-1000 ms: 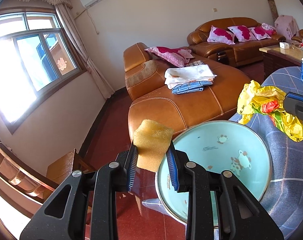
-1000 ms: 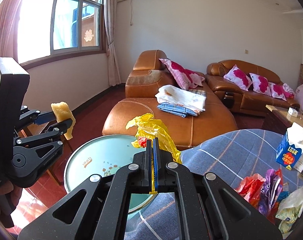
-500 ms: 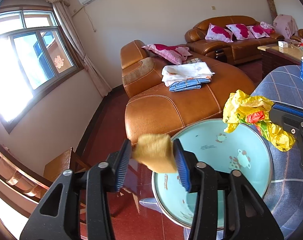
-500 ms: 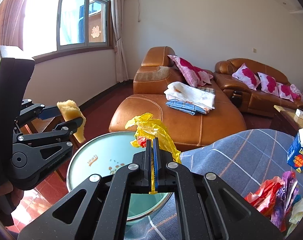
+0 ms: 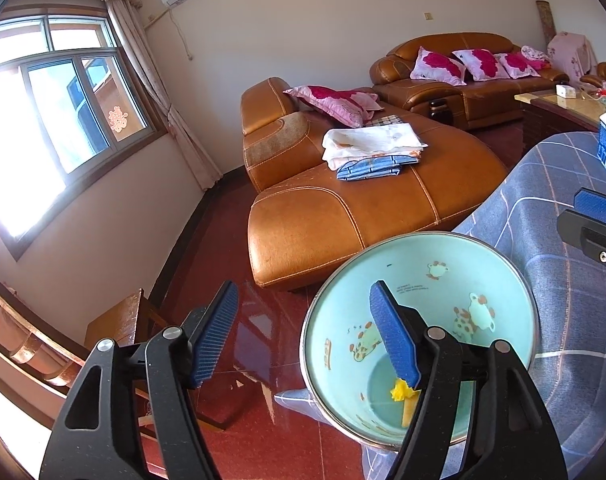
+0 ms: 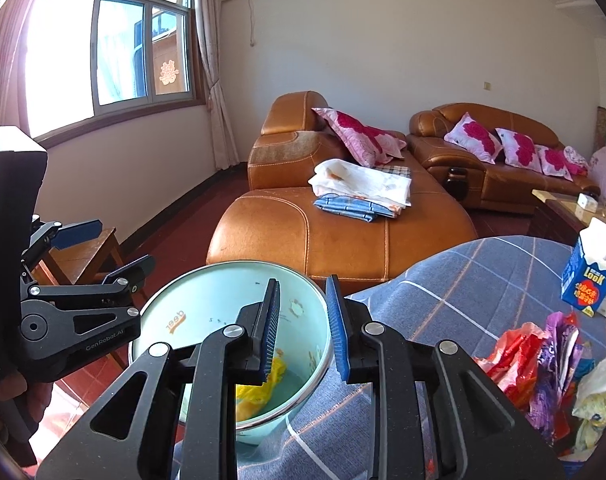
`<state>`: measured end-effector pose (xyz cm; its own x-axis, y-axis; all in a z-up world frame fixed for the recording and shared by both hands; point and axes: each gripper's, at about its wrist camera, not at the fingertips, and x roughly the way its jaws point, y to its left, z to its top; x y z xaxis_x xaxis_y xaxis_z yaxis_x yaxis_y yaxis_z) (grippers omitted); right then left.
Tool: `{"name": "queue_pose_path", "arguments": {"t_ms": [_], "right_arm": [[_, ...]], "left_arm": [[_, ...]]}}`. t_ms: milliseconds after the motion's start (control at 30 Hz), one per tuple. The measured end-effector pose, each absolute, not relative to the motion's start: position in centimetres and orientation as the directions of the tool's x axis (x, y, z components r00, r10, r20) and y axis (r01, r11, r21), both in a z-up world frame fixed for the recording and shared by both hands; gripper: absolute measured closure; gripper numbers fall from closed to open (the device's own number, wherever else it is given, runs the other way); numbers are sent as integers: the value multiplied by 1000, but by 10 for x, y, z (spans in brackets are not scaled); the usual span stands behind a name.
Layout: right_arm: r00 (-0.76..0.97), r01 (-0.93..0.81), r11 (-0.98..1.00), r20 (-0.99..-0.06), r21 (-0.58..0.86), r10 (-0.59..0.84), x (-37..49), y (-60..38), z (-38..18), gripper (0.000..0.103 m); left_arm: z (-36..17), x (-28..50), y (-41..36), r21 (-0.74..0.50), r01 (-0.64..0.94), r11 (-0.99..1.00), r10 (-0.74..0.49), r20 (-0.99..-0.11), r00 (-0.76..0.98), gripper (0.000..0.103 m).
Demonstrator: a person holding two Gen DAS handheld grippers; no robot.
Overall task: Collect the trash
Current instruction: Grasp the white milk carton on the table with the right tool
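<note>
A light-blue basin [image 5: 483, 280] with cartoon prints stands at the edge of a table under a blue checked cloth [image 5: 551, 184]. Yellow trash [image 5: 401, 391] lies on its bottom; the right wrist view shows it as a yellow plastic bag [image 6: 263, 386] in the basin [image 6: 207, 300]. My left gripper [image 5: 303, 332] is open and empty over the basin's left rim. My right gripper [image 6: 303, 328] is open and empty above the basin's right rim. Several crumpled wrappers [image 6: 543, 364] and a blue-white carton [image 6: 591, 272] lie on the cloth at right.
An orange leather chaise [image 5: 363, 208] with folded cloths stands behind the basin, a sofa [image 5: 455, 68] with pink pillows beyond. A wooden stool [image 5: 115, 320] stands at left on the red floor. A coffee table [image 5: 563, 108] is at far right.
My left gripper opened and dropped the yellow sponge into the basin. My right gripper opened and let the yellow bag fall into the basin.
</note>
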<state>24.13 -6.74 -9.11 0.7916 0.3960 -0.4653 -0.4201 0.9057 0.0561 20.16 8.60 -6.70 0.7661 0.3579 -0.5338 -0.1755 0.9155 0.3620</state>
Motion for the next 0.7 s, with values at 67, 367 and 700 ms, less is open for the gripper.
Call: {"name": "queue_pose_path", "arguments": {"t_ms": [67,367,700], "right_arm": [[798,-411,910,-463,50,386,230,-71,-89,72],[859,-282,959,-436,38,270,162,-128,-75,54],[919,15,1000,-395,25,-4,112,-226,-81,15]], "left_arm": [[-66,196,82,349,-166,922,343,-540,769,31],[-76,160,41,306,-57,950,236,-590,772,30],[-85,128,-31,307,96,947,117,-607,786,23]]}}
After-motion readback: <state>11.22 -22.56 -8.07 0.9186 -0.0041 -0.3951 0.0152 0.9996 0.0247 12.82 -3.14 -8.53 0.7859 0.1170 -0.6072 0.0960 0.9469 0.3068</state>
